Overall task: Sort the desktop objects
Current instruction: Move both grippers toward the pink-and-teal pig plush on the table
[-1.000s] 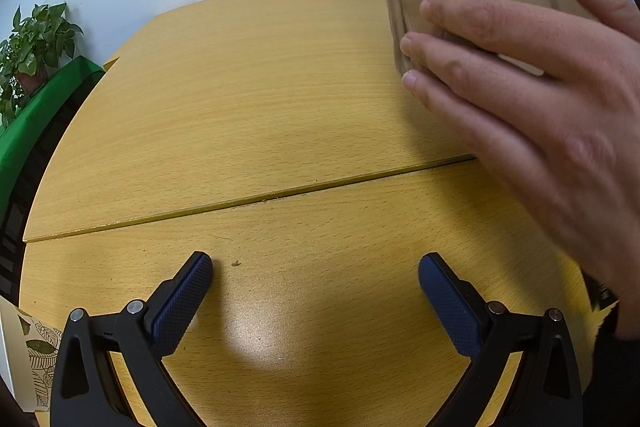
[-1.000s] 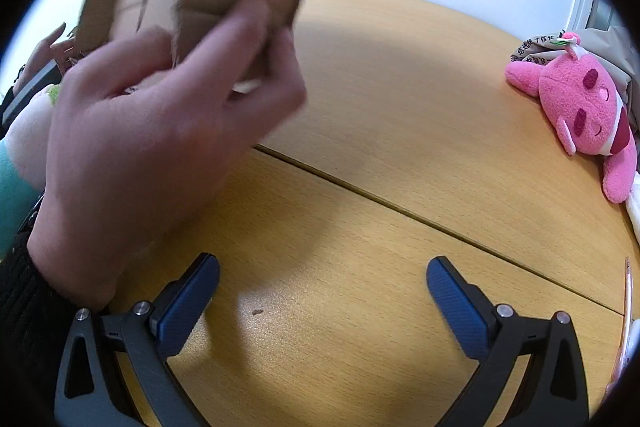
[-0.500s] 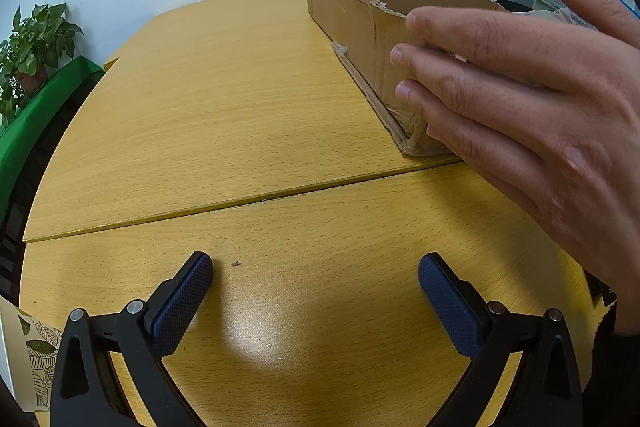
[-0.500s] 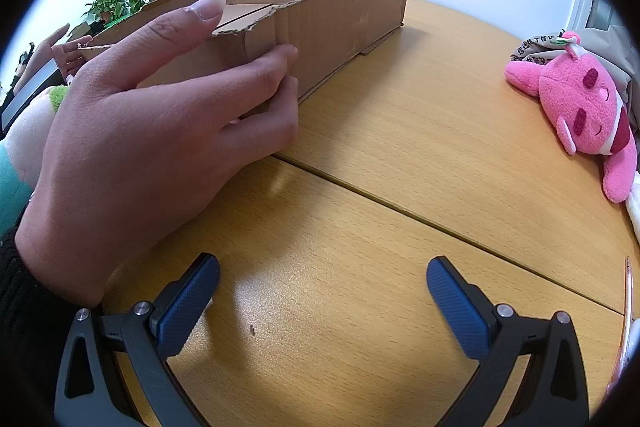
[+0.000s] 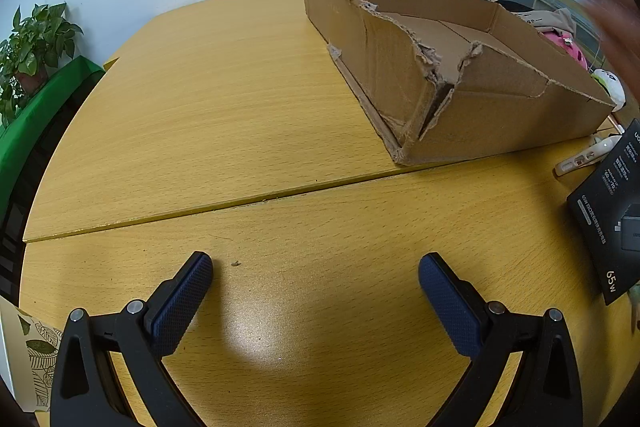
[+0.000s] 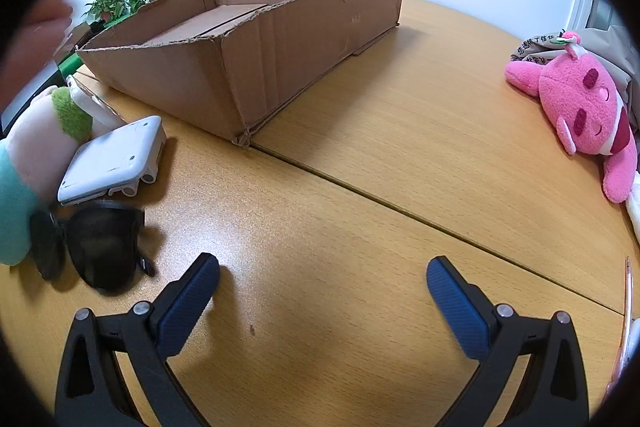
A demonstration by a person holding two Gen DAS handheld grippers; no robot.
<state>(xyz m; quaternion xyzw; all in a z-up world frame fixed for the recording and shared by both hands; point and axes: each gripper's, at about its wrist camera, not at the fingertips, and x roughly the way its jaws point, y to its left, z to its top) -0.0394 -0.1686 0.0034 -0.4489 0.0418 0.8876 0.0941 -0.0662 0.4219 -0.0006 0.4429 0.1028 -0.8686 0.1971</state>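
The torn, shallow brown cardboard box [image 5: 460, 75] now sits flat on the yellow wooden table [image 5: 200, 115]; a second ago a bare hand was setting it down, and that hand has pulled away to a blur at the edge. So the bin is ready, I'd say. The left gripper [image 5: 316, 279] and right gripper [image 6: 322, 281] both gape wide, holding nothing. The pink plush toy [image 6: 580, 107], white folded stand [image 6: 116, 155] and dark sunglasses [image 6: 96, 247] lie outside it, unsorted

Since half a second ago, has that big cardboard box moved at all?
No. The cardboard box keeps its near corner at the table seam, as before; only the hand steadying it has pulled away.
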